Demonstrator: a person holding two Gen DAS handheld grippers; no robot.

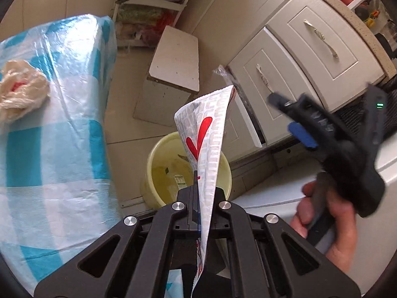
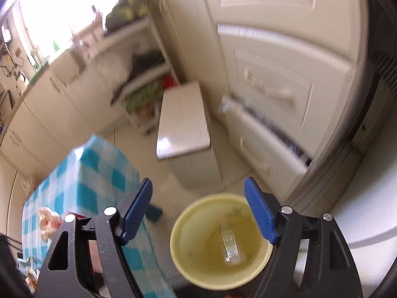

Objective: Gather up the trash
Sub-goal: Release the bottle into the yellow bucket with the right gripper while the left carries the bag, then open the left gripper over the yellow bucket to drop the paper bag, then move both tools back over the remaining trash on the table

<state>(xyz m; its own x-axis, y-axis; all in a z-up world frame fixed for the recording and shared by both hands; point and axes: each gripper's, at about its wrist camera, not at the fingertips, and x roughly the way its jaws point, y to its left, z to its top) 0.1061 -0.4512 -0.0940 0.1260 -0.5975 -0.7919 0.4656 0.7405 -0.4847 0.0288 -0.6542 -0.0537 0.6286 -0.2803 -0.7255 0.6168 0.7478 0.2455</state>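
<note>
My left gripper (image 1: 198,181) is shut on a white printed wrapper with a red mark (image 1: 206,134) and holds it upright above a pale yellow bucket (image 1: 158,164) on the floor. The bucket (image 2: 183,226) holds a small clear piece of trash (image 2: 229,244) in the right wrist view. My right gripper (image 2: 198,211) is open and empty, above the bucket. It also shows in the left wrist view (image 1: 295,114), held in a hand at the right. A crumpled cream bag with red inside (image 1: 19,94) lies on the blue checked tablecloth (image 1: 62,129).
A white low stool (image 1: 176,59) stands on the floor beyond the bucket. Cream kitchen drawers (image 1: 297,57), one partly open, are to the right. A shelf rack with bags (image 1: 146,12) stands at the back. A white appliance top (image 1: 273,198) is at lower right.
</note>
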